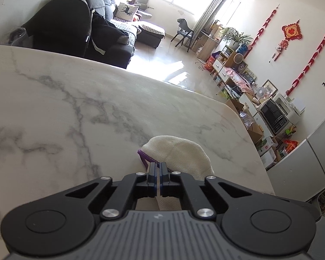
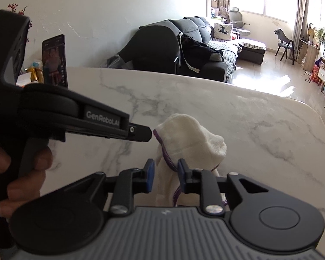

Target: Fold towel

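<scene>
Overhead, two tools — left tool (image 1: 158,169) pinching one towel (image 1: 179,151), right tool (image 2: 165,173) parted around it.

Towel (image 2: 190,138) on table (image 2: 260,117), between right gripper (image 2: 165,173) fingers; phone (image 2: 55,61) behind-left.

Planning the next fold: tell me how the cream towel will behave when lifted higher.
Probably floppy: the towel already bunches and droops where the left hand-held gripper pinches it. Likely light, since that single pinch holds it up. Its purple-stitched edge hangs between the open right hand-held gripper fingers, so it may swing.
</scene>
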